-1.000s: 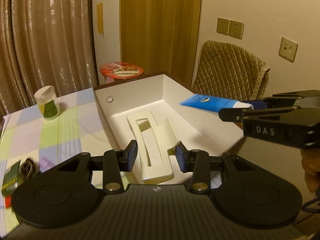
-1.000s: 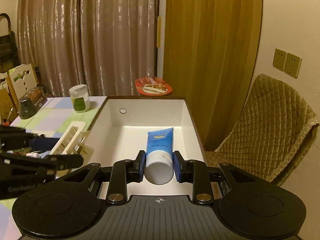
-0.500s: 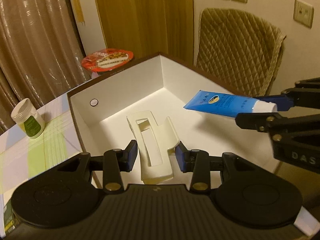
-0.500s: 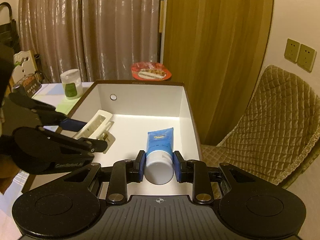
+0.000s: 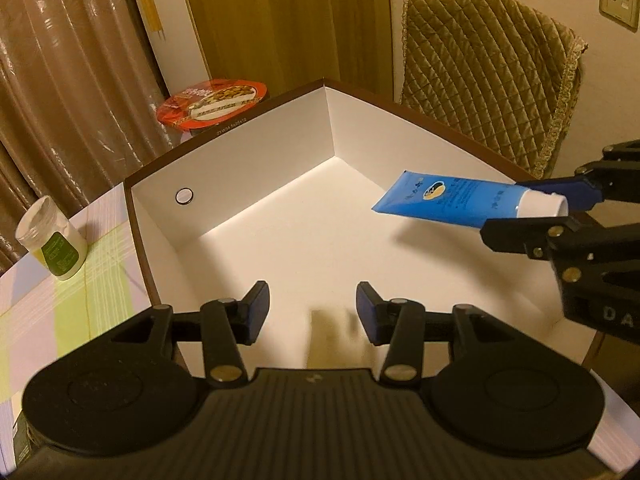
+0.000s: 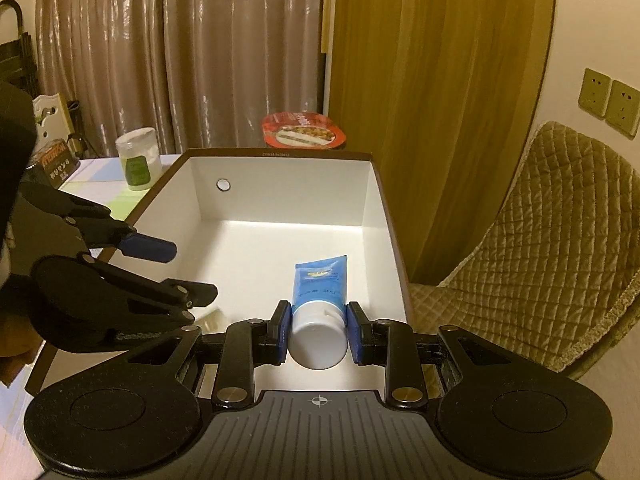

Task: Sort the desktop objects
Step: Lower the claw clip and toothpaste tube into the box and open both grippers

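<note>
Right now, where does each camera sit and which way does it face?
Left wrist: sits behind the open left claw, facing into the white box; right claw visible at the right edge.
Right wrist: sits behind the right claw, shut on the blue tube; left claw visible at the left.
Shared: box, tube, jar, chair.

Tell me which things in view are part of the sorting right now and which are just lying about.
In the job:
- white box, the bin being filled
- blue tube, clamped by its cap end in the right gripper over the box
- left gripper, open over the box, a pale blurred item just below it

Lying about:
- white jar with a green label
- red-lidded bowl behind the box
- quilted chair
</note>
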Demonstrator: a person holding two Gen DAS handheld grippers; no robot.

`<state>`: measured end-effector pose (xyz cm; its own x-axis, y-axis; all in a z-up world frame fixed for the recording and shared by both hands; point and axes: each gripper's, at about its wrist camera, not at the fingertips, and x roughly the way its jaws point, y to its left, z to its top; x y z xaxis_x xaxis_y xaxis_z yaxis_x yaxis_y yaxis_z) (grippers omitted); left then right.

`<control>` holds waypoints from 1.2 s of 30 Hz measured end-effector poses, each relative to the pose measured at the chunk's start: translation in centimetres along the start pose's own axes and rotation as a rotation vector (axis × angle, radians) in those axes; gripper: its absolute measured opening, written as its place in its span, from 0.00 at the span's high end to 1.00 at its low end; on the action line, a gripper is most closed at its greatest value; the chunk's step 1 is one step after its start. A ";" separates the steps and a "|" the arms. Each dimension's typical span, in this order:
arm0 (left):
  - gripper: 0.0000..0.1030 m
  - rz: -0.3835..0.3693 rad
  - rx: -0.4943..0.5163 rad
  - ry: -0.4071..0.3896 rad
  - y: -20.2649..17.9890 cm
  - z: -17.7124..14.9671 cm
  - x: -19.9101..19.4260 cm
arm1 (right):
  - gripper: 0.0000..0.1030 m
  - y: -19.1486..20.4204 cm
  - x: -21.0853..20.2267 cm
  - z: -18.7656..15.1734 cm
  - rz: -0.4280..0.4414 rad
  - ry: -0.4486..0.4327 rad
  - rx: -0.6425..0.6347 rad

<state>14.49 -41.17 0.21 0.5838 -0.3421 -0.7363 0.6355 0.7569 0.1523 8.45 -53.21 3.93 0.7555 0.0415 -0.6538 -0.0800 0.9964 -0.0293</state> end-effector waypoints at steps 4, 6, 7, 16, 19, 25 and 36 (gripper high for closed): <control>0.59 0.003 -0.014 -0.016 0.4 0.1 -0.8 | 0.73 0.4 0.6 0.1 0.014 0.013 -0.007; 0.59 0.004 -0.020 -0.025 0.6 0.1 -1.2 | 0.73 0.7 0.9 0.1 0.021 0.020 -0.009; 0.59 0.004 -0.023 -0.028 0.7 0.1 -1.4 | 0.73 0.8 1.0 0.1 0.026 0.025 -0.008; 0.59 0.014 -0.063 -0.060 1.7 0.3 -3.0 | 0.73 1.5 2.2 0.4 0.062 0.067 0.002; 0.59 0.019 -0.074 -0.068 2.0 0.3 -3.4 | 0.73 1.5 2.6 0.4 0.070 0.073 0.003; 0.59 0.029 -0.091 -0.070 2.3 0.1 -3.7 | 0.72 1.6 3.5 0.4 0.085 0.091 -0.002; 0.59 0.042 -0.108 -0.070 2.3 -0.4 -4.4 | 0.73 1.6 2.6 0.3 0.089 0.048 -0.003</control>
<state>13.22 -37.69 3.58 0.6448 -0.3439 -0.6826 0.5541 0.8254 0.1076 10.49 -51.51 2.42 0.7130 0.1264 -0.6897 -0.1475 0.9886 0.0287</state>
